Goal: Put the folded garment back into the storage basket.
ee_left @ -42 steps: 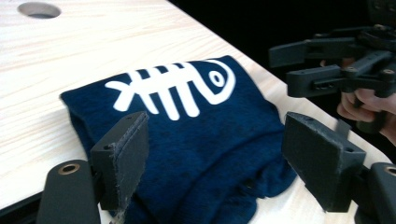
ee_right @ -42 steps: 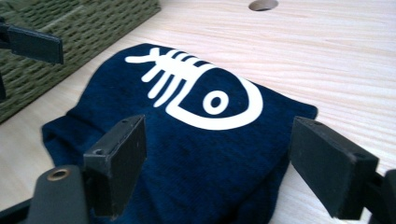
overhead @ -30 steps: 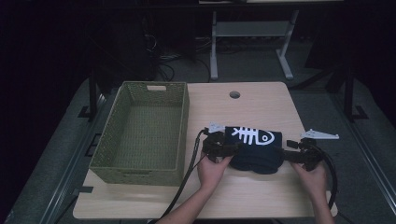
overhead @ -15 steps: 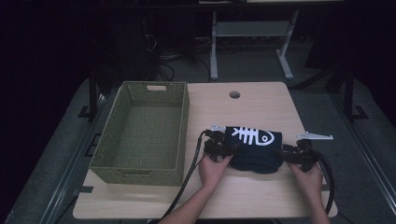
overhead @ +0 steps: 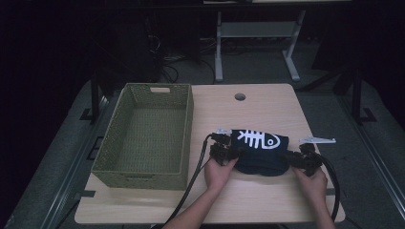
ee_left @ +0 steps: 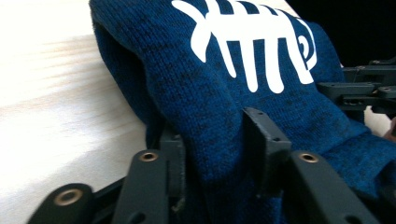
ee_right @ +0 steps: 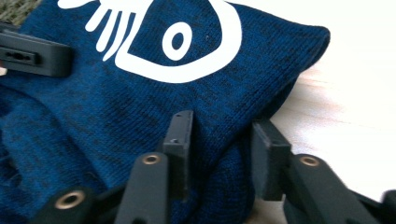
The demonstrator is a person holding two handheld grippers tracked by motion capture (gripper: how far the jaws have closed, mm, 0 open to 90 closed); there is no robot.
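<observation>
A folded dark blue knitted garment [overhead: 260,150] with a white fish-skeleton print lies on the wooden table [overhead: 267,105], right of centre. My left gripper [overhead: 234,153] is at the garment's left edge. In the left gripper view its jaws [ee_left: 212,149] pinch a fold of the blue knit [ee_left: 224,93]. My right gripper [overhead: 290,157] is at the garment's right edge, and its jaws [ee_right: 222,149] likewise hold a fold of the fabric [ee_right: 140,107]. Each gripper view shows the other gripper at the far side of the garment.
An empty green woven basket [overhead: 138,177] stands on the left half of the table, close to the left gripper. A round cable hole [overhead: 239,97] sits near the table's far edge. Black cables trail from both grippers toward the near edge.
Both hands have drawn in slightly toward the garment's edges. The right gripper has shifted a little left and nearer the person. The garment has stayed in place.
</observation>
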